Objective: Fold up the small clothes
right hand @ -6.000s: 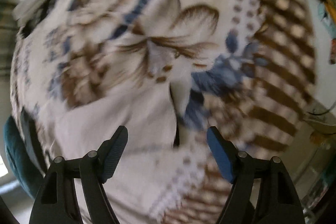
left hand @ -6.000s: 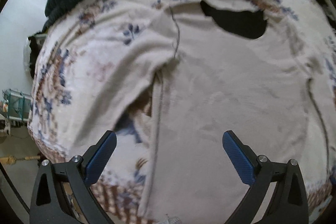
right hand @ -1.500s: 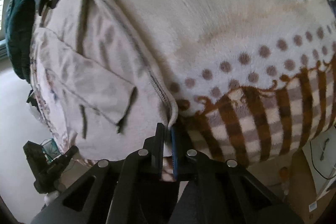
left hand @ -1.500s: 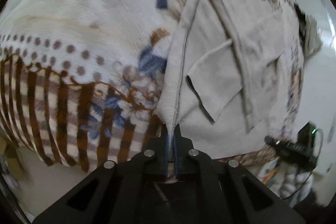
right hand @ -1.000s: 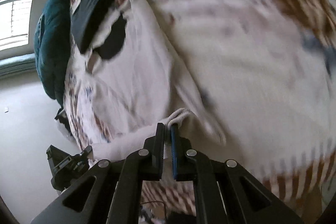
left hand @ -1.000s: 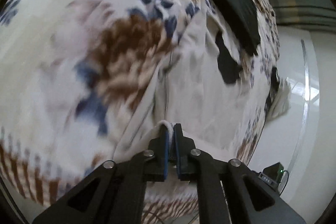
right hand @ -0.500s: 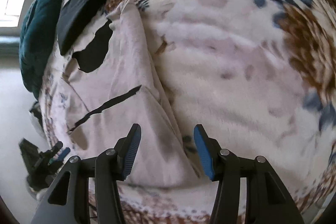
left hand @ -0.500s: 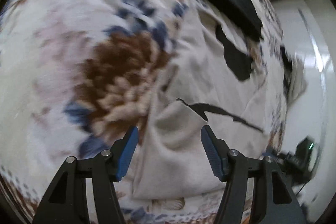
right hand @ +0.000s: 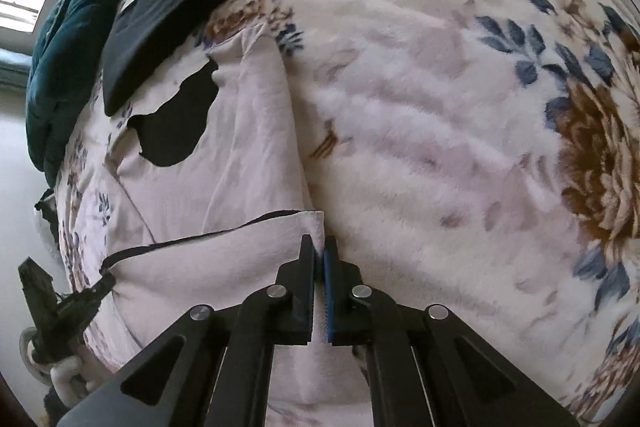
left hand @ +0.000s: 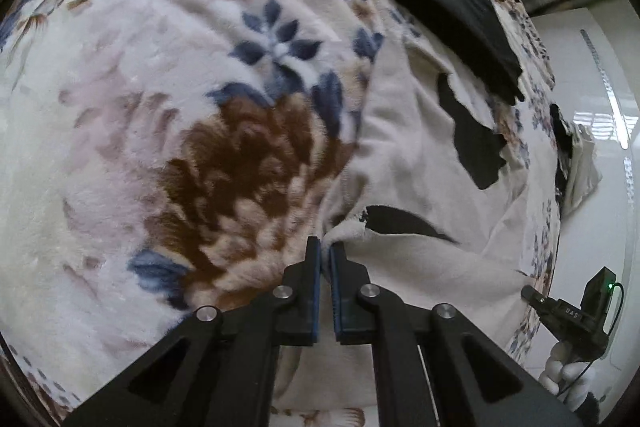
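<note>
The cream shirt (left hand: pixel 404 147) lies spread on the floral fleece blanket (left hand: pixel 168 99) that covers the bed, its lower part doubled up over the body so that a folded edge runs across it. Its dark neck opening (left hand: pixel 474 143) shows at the far end. In the right wrist view the same shirt (right hand: pixel 224 163) sits left of centre, with the fold line crossing from the left toward my tongs.

My left tongs (left hand: pixel 325 251) are pressed together on the near corner of that folded edge; a small bunch of cream cloth rises at the tips between the blue pads. My right tongs (right hand: pixel 319 251) are likewise pressed together on the opposite corner of the fold, where the hem meets the blanket (right hand: pixel 460 115).

Beyond the collar lies a folded black garment (left hand: pixel 448 3), just beside the shirt's top edge; the right wrist view shows it (right hand: pixel 160 15) at upper left. A dark teal bundle (right hand: pixel 68 35) sits at the bed's far left edge in that view. White cloth (left hand: pixel 582 175) hangs at the bed's right edge in the left wrist view.

Each wrist view catches the other gripper at the frame's lower corner, held in a white-gloved hand (left hand: pixel 568 375).
</note>
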{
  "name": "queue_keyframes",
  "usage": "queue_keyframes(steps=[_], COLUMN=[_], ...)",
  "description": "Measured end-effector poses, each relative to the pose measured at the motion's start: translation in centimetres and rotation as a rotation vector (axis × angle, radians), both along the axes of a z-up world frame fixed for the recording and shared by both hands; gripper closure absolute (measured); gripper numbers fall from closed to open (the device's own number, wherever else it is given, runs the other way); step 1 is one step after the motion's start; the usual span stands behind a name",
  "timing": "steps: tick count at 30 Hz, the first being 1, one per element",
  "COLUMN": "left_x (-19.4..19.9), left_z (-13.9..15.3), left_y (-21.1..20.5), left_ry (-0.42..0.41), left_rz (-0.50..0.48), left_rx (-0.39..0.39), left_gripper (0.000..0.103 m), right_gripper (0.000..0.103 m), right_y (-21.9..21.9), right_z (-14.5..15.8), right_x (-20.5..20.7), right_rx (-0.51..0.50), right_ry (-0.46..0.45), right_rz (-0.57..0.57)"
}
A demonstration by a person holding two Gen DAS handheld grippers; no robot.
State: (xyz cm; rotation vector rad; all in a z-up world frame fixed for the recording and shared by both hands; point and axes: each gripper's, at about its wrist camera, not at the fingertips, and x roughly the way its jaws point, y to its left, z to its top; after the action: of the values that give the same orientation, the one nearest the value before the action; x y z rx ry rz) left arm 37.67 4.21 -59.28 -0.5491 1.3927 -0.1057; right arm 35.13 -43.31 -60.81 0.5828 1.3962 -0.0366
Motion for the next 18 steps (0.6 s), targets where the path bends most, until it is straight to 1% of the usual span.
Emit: queue_keyframes(steps=[2,3,5,6,7,8,9,10,11,12,14,15,16,17,18], left_x=[0.1,0.3,0.7,1.0,1.3,1.6,2.4,3.1,4.1,5.8,8.7,10.7,12.1,13.5,15.4], left_z=[-0.6,-0.9,-1.2,-0.9,-0.4,0.3,1.4,2.2,2.9,3.5,3.6,3.4,2.9,2.3,1.3], left_y=[-0.1,-0.2,-0.4,-0.2,-0.2,0.0,0.1,0.1,-0.1,-0.6,-1.5,-2.4,-3.0,-3.8,-4.9], left_ry=[0.023,0.041,0.084,0.095,0.092,0.071,0.026,-0.002,-0.033,-0.065,-0.090,-0.107,-0.107,-0.099,-0.090], left_rz=[-0.003,-0.009,-0.015,-0.015,-0.014,-0.013,-0.008,-0.005,-0.008,-0.034,-0.075,-0.109,-0.138,-0.166,-0.215], left_rx=[-0.010,-0.012,-0.018,-0.011,-0.003,-0.006,-0.019,-0.020,-0.020,-0.024,0.006,0.027,0.044,0.076,0.107], left_gripper=[0.100,0.096,0.094,0.084,0.070,0.063,0.049,0.042,0.042,0.042,0.042,0.042,0.042,0.042,0.042], right_gripper=[0.099,0.099,0.097,0.088,0.073,0.067,0.058,0.053,0.051,0.049,0.049,0.048,0.045,0.044,0.041], right_y=[0.2,0.4,0.5,0.6,0.6,0.6,0.6,0.6,0.7,0.9,1.2,1.3,1.7,1.8,1.9], right_z=[-0.4,-0.8,-1.5,-1.8,-1.8,-1.6,-1.1,-0.2,0.4,0.9,1.4,1.5,1.3,1.2,0.8], right_x=[0.7,1.0,1.6,2.0,2.3,2.8,3.1,3.9,4.6,5.7,8.3,9.6,11.7,13.0,14.4], right_rx=[-0.004,-0.006,-0.009,-0.009,-0.014,-0.017,-0.022,-0.034,-0.041,-0.044,-0.055,-0.064,-0.082,-0.098,-0.117], right_ry=[0.013,0.030,0.072,0.091,0.113,0.118,0.104,0.074,0.059,0.043,0.020,0.013,0.001,-0.004,-0.011], right_rz=[0.020,0.033,0.052,0.062,0.072,0.075,0.077,0.085,0.095,0.108,0.127,0.133,0.148,0.156,0.168])
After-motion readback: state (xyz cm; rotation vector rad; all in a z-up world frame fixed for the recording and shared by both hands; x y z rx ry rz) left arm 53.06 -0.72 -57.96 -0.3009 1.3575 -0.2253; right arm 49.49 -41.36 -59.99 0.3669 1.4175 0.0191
